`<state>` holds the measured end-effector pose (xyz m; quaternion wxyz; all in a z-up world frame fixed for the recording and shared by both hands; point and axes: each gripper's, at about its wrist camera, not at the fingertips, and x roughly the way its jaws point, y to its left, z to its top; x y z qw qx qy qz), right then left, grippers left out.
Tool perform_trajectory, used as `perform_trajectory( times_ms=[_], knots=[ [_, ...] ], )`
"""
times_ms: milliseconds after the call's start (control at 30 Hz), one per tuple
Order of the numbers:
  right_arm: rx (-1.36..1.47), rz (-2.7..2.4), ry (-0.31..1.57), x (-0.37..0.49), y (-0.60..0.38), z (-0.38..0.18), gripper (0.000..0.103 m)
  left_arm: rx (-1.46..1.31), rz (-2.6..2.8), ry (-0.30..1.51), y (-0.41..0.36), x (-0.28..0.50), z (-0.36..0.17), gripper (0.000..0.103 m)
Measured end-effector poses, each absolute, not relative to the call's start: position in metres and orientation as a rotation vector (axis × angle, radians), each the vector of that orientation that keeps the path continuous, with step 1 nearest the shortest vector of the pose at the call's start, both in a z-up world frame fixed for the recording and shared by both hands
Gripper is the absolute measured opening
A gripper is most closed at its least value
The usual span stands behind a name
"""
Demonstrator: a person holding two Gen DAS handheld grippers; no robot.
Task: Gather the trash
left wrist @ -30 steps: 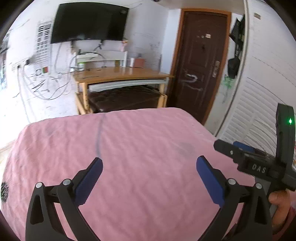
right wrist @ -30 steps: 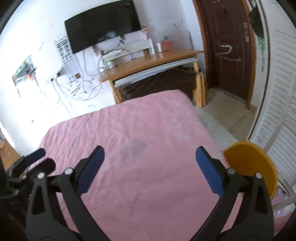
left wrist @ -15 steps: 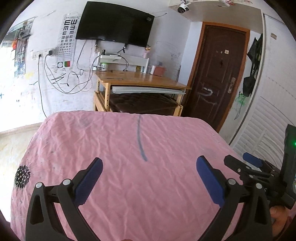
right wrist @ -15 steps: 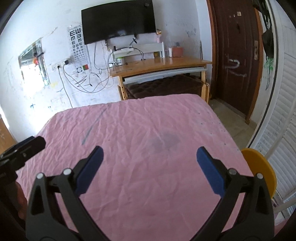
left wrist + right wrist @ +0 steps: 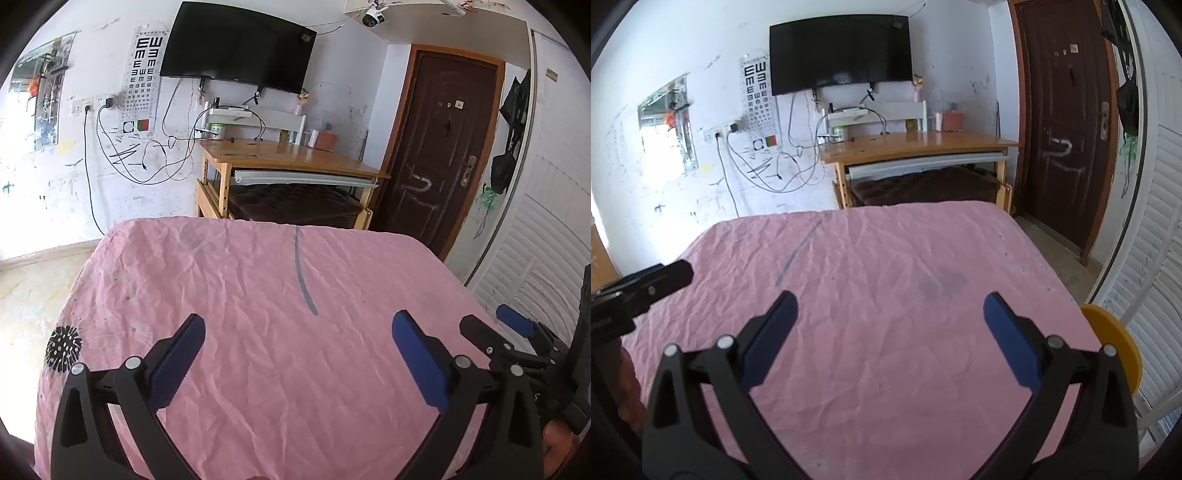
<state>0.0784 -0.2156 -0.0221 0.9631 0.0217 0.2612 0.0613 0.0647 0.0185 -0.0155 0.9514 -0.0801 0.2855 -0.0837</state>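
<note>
No trash shows in either view. A pink sheet [image 5: 258,295] covers the bed below both grippers, wrinkled, with a grey streak and a dark stain [image 5: 942,284]. My left gripper [image 5: 297,338] hovers open over the near part of the bed with nothing between its blue pads. My right gripper [image 5: 888,317] is likewise open and empty above the sheet. In the left wrist view the right gripper [image 5: 509,332] appears at the right edge. The left gripper [image 5: 650,284] pokes in at the left of the right wrist view.
A wooden desk [image 5: 288,158] with a dark padded bench [image 5: 291,203] under it stands beyond the bed's foot, below a wall TV [image 5: 236,48]. A brown door [image 5: 443,147] is at right, beside white louvred panels [image 5: 1156,258]. A yellow round thing [image 5: 1115,343] sits by the bed's right edge.
Both cameras have tilted up and backed off, so more of the bed, wall and floor shows. Both grippers stay open and empty.
</note>
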Motion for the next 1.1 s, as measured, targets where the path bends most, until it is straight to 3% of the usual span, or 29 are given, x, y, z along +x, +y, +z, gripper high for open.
perform_trajectory(
  times_ms=[1100],
  knots=[
    [0.040,0.139,0.549,0.079,-0.210,-0.029,0.097,-0.123,-0.133,0.602,0.010,0.066,-0.022,0.096]
  ],
)
